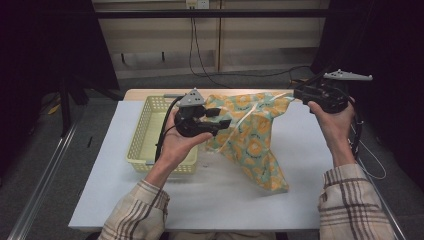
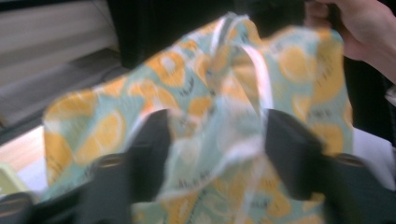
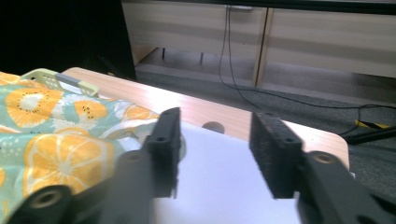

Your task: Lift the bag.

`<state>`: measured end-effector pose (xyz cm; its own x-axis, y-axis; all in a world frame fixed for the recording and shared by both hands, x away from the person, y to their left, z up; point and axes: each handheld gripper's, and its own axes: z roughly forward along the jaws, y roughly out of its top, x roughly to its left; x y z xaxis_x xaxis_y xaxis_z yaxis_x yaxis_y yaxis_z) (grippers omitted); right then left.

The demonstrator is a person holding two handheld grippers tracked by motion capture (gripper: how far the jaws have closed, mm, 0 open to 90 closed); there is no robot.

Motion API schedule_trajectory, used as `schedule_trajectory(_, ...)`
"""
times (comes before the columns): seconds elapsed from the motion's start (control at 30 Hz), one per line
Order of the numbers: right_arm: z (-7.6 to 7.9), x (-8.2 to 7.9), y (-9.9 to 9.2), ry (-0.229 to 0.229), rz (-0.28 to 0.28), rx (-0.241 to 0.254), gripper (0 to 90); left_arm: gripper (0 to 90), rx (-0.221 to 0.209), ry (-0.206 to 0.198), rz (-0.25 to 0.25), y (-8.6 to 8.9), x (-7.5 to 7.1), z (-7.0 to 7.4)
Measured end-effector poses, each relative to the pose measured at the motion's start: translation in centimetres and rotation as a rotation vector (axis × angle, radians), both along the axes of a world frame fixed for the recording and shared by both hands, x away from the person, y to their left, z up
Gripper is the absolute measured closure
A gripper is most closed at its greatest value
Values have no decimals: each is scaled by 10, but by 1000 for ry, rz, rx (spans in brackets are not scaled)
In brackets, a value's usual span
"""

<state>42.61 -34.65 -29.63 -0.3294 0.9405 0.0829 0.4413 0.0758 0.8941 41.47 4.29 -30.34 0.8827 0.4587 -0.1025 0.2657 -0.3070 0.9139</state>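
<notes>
A yellow basket [image 1: 141,131] sits just beside the fruit-print cloth [image 1: 255,140].

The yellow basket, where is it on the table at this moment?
In the high view the yellow basket stands on the left part of the white table, directly left of the orange-print cloth and partly behind the left gripper.

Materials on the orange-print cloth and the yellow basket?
Cloth: looks like thin woven fabric, matte, possibly cotton. It drapes and creases in soft folds, with a printed orange-slice pattern on teal and a pale strap or trim. Exact fibre can't be told.
Basket: looks like moulded plastic, pale yellow, slight sheen. Its walls are a regular lattice of small holes under a smooth rim.
</notes>
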Motion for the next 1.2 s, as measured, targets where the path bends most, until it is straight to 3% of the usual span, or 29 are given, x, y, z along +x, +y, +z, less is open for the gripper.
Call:
schedule_trajectory(0.07,2,-3,3,-1,14,-8,486,331,-7,-11,2,2,-2,2)
schedule_trajectory(0.17,3,-7,9,8,16,-32,348,159,2,-20,43,8,-3,2)
schedule_trajectory(0.27,3,-15,13,1,34,-40,309,95,3,-29,103,19,-3,1)
schedule_trajectory(0.37,1,-24,13,-2,39,-13,245,58,-21,-30,133,33,-6,-1)
schedule_trajectory(0.53,-8,-35,11,12,60,24,195,36,-25,-48,140,55,-14,-4)
schedule_trajectory(0.67,-15,-41,12,21,52,3,194,36,0,-33,169,69,-18,-8)
schedule_trajectory(0.9,-27,-60,16,27,70,-8,185,36,17,-58,196,87,-30,-12)
schedule_trajectory(1.03,-41,-71,17,48,75,-28,172,41,64,-57,202,98,-44,-24)
schedule_trajectory(1.2,-67,-84,20,94,66,-39,146,54,60,-48,270,116,-62,-43)
